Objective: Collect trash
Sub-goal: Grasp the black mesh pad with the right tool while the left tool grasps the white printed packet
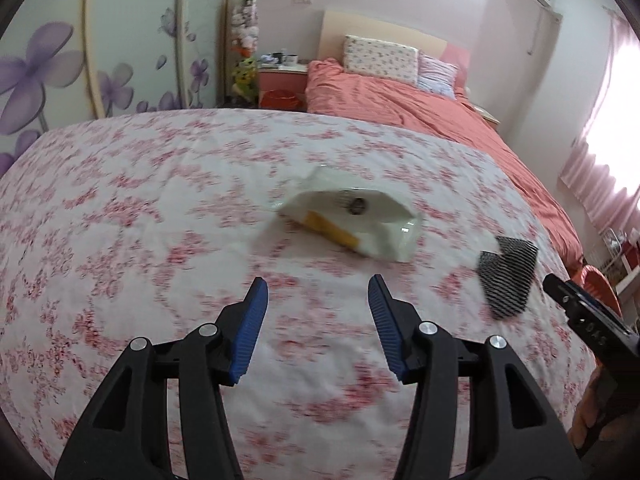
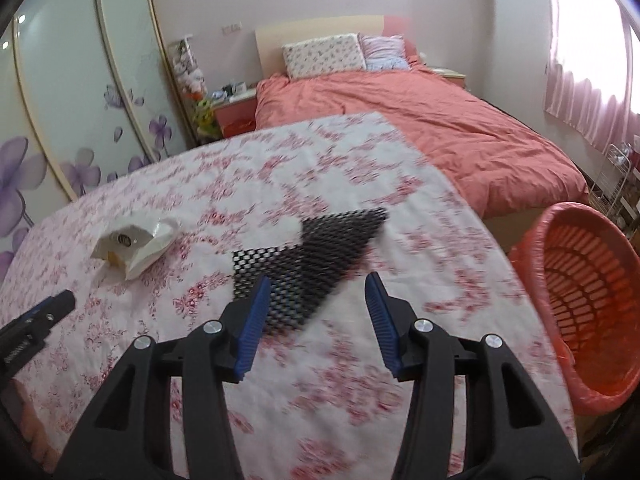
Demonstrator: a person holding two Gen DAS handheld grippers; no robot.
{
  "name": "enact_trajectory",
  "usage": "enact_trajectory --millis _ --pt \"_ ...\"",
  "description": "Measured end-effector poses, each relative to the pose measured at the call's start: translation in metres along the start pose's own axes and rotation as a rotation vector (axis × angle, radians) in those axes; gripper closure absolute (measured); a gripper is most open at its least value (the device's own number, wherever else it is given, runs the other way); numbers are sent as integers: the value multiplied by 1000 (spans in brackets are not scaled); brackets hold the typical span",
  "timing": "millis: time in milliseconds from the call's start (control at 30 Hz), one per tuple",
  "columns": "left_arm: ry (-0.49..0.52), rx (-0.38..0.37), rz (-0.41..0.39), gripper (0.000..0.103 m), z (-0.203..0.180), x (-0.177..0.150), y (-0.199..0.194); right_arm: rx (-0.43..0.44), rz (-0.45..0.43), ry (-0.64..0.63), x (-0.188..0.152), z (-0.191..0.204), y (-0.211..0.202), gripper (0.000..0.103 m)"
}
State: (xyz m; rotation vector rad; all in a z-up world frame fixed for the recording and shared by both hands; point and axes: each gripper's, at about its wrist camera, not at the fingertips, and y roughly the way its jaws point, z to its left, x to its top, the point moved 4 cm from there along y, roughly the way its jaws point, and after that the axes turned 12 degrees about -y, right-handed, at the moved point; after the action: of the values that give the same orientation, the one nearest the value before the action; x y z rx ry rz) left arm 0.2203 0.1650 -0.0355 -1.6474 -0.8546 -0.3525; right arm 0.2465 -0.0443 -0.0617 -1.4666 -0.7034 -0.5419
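Currently the left gripper [image 1: 316,286] is hanging over the floral cloth [image 1: 140,240], jaws standing apart with nothing between the blue pads. Just beyond its tips the white wrapper [image 1: 352,220] is lying crumpled on that cloth, a yellow band showing along its near edge.

Over on the right, the right gripper [image 2: 316,284] is likewise hanging with jaws parted and empty; its left pad is overlapping the near edge of the black mesh piece [image 2: 304,260] in the right wrist view, though whether it is touching I cannot tell.

Taking the white wrapper as landmark: the mesh is lying to its right on the same cloth, well apart from it. The red basket [image 2: 580,300] is standing further right still, past the cloth's edge, its open mouth tilted toward the cloth. The coral bed [image 2: 400,120] is sitting behind all of it.

Handling, as judgement: the wrapper is looking light, thin and slippery, likely to crumple; pinching a raised fold near its right corner seems safest. The mesh is looking light, floppy, grippy; any free edge should do.

Writing: a round dark emblem is showing on the wrapper, but it is too blurred to read.
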Motion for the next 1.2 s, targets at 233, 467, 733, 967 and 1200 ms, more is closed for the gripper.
enact_trajectory --millis 233,467,733,967,1200 --pt "-43 12 12 50 26 8 9 -38 87 10 1 6 34 53" --pt "-54 7 30 50 30 8 15 -20 102 -28 0 12 42 87" --pt "-47 -27 46 46 16 10 20 -47 43 -21 -2 2 21 95" --pt "-21 -95 50 37 -22 14 26 -51 12 12 -5 -17 1 95" --pt "95 -20 38 37 -66 6 48 -38 18 42 -12 -30 -1 95"
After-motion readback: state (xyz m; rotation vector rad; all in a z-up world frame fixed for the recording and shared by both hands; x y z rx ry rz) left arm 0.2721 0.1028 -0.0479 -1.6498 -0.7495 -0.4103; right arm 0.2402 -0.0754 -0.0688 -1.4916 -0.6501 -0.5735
